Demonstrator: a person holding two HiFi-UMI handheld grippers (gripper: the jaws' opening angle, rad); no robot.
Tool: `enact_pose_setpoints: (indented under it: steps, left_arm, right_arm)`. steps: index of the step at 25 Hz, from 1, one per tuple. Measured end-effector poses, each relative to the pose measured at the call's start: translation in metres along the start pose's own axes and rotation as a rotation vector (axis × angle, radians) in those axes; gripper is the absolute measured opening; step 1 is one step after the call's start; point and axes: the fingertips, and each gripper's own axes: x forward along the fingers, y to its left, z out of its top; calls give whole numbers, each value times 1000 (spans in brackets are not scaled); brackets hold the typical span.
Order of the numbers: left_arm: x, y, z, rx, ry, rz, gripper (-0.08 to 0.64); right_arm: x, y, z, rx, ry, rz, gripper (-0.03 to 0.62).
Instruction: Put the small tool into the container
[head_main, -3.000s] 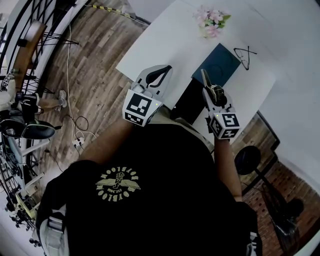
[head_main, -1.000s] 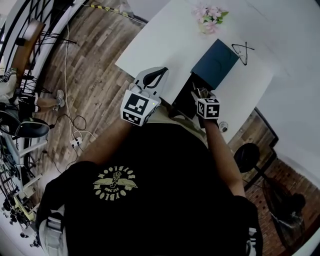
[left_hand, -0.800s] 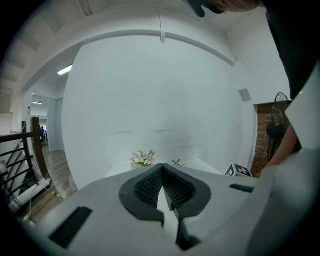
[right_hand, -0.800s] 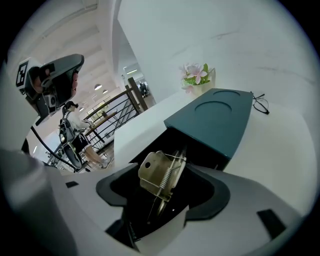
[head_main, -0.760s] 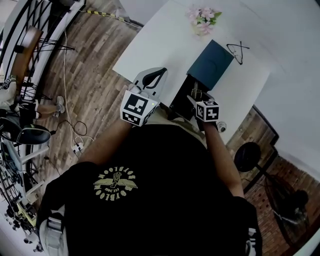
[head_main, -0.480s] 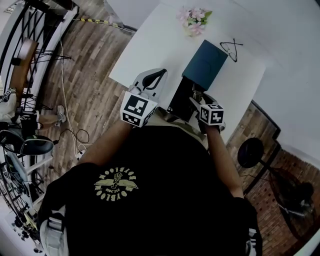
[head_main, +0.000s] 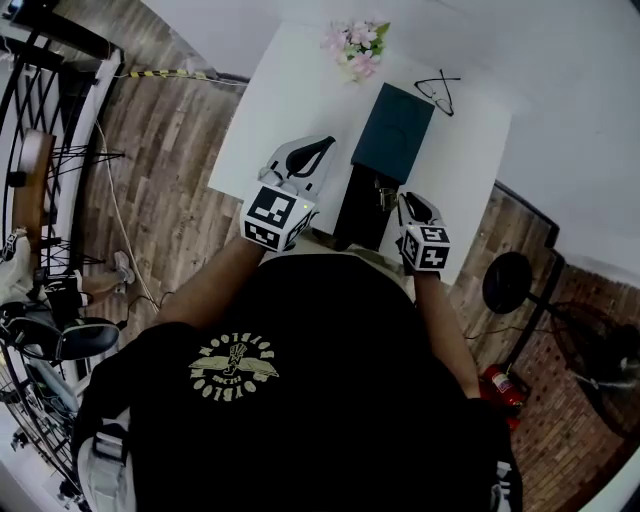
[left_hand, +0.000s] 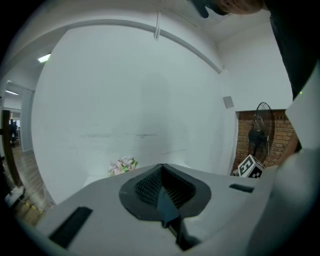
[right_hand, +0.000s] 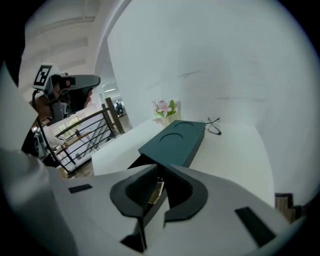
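A long black container (head_main: 360, 210) lies on the white table (head_main: 290, 90), its far end under a teal box (head_main: 393, 132). The small tool (head_main: 385, 190) sits in the container, with a metallic glint on it. My right gripper (head_main: 407, 203) hovers just right of it, near the table's front edge. Its jaws have just been closing and stand a narrow slit apart with nothing gripped. In the right gripper view a gold sliver (right_hand: 157, 189) shows through the slit of the right gripper (right_hand: 160, 172). My left gripper (head_main: 325, 142) is shut and empty, left of the container.
Pink flowers (head_main: 352, 45) stand at the table's far edge and a pair of glasses (head_main: 438, 88) lies beyond the teal box. On the floor to the right are a fan (head_main: 507, 283) and a red fire extinguisher (head_main: 500, 385). A railing runs along the left.
My right gripper has drawn back from over the container toward the table's near edge, and the tool stays in the container. The left gripper has barely shifted.
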Motion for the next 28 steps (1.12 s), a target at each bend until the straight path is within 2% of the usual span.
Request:
enact_pose_setpoints:
  steps: [1, 2, 7, 10, 17, 21, 24, 28]
  left_arm:
    - [2, 3, 1, -4, -3, -9, 8]
    - [4, 5, 2, -5, -6, -19, 8]
    - [13, 5, 6, 2, -13, -92, 8]
    - [15, 9, 8, 2, -18, -108, 8]
    - [13, 20, 19, 19, -67, -131, 8]
    - [14, 23, 18, 26, -35, -179, 7]
    - [12, 29, 17, 10, -25, -212, 8]
    - [9, 41, 20, -28, -43, -202, 7]
  right_arm:
    - [-3, -2, 5, -1, -11, -31, 18]
    - [-4, -3, 9, 2, -22, -46, 3]
    - [-17, 15, 35, -26, -126, -15, 2]
    - [-26, 21, 44, -49, -165, -26, 2]
    - [-47, 33, 75, -19, -296, -26, 2]
    - [-59, 37, 97, 5, -365, -45, 2]
    - [-65, 40, 113, 8, -400, -68, 2]
    - [-75, 48, 132, 7, -456, -81, 2]
